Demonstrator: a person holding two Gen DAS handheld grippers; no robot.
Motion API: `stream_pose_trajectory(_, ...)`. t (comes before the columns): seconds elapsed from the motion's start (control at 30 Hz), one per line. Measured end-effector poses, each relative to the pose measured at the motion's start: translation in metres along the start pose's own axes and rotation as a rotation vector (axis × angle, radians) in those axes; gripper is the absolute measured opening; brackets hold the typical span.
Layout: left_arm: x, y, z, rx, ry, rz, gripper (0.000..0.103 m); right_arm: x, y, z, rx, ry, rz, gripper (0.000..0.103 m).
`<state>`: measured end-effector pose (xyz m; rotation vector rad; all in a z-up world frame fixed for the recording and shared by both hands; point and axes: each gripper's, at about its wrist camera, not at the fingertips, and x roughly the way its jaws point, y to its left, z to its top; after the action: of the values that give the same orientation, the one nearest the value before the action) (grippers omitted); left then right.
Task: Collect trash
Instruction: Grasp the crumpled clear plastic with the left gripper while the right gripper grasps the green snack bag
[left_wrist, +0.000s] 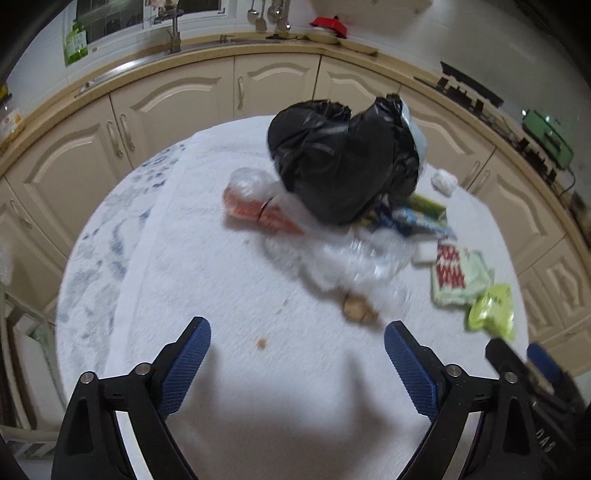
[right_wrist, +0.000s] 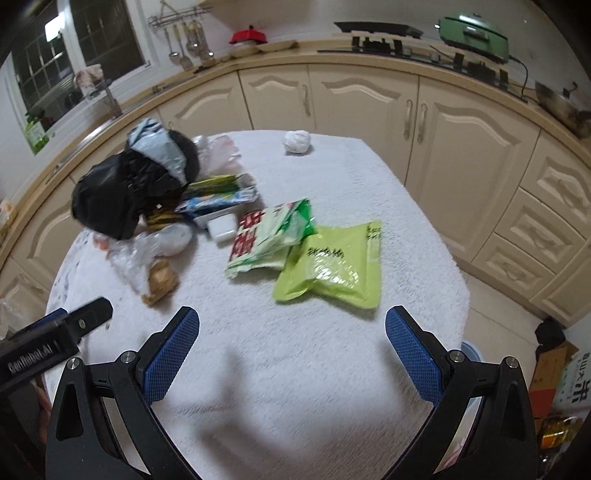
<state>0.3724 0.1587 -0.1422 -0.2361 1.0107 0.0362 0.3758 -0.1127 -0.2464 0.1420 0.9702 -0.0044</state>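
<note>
A black trash bag (left_wrist: 340, 162) (right_wrist: 125, 192) slumps on the white-clothed table (left_wrist: 221, 280) (right_wrist: 369, 192). Around it lie clear crumpled plastic (left_wrist: 351, 258), an orange-red wrapper (left_wrist: 258, 212), a brown scrap (left_wrist: 356, 312) (right_wrist: 160, 282), a red-and-green packet (left_wrist: 456, 275) (right_wrist: 269, 236), a lime-green pouch (left_wrist: 493, 308) (right_wrist: 332, 266), blue-green wrappers (right_wrist: 218, 197) and a white paper ball (left_wrist: 445, 181) (right_wrist: 297, 142). My left gripper (left_wrist: 297, 339) hovers open over bare cloth short of the brown scrap. My right gripper (right_wrist: 291, 328) is open, empty, just short of the lime pouch. Each gripper shows at the edge of the other's view.
Cream kitchen cabinets (left_wrist: 177, 103) (right_wrist: 461, 122) curve behind the table, with a tap (left_wrist: 174, 35), hanging utensils (right_wrist: 186, 40), a red lid (right_wrist: 249, 36) and a green appliance (right_wrist: 474, 31) on the counter. Boxes (right_wrist: 561, 376) stand on the floor at right.
</note>
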Motion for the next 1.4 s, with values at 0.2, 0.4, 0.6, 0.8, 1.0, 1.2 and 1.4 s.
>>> stream_pose_trajectory(0.2, 0.035, 0.001, 0.044, -0.116, 0.048, -0.054, 0.094, 0.012, -0.022, 0.018, 0.052, 0.010, -0.052, 0.102)
stream_pose_trajectory(0.4, 0.076, 0.012, 0.055, -0.163, 0.169, -0.120, 0.033, 0.022, -0.037, 0.026, 0.091, 0.031, -0.064, 0.102)
stream_pose_trajectory(0.6, 0.059, 0.027, 0.042, -0.091, 0.162, -0.122, 0.023, 0.028, -0.042, 0.027, 0.074, 0.043, -0.079, 0.102)
stream_pose_trajectory(0.8, 0.033, 0.033, 0.022, 0.067, 0.140, -0.077, 0.026, 0.036, -0.036, 0.030, 0.034, 0.052, -0.061, 0.102)
stream_pose_trajectory(1.0, 0.054, 0.051, 0.013, 0.012, 0.128, 0.069, 0.071, 0.062, -0.029, 0.036, 0.020, 0.096, -0.095, 0.102)
stream_pose_trajectory(1.2, 0.063, 0.055, 0.012, -0.019, 0.065, 0.141, 0.027, 0.057, -0.027, 0.034, -0.010, 0.049, -0.160, 0.040)
stream_pose_trajectory(1.4, 0.059, 0.068, 0.008, -0.032, 0.069, 0.095, 0.021, 0.044, -0.040, 0.029, 0.053, 0.058, -0.045, 0.017)
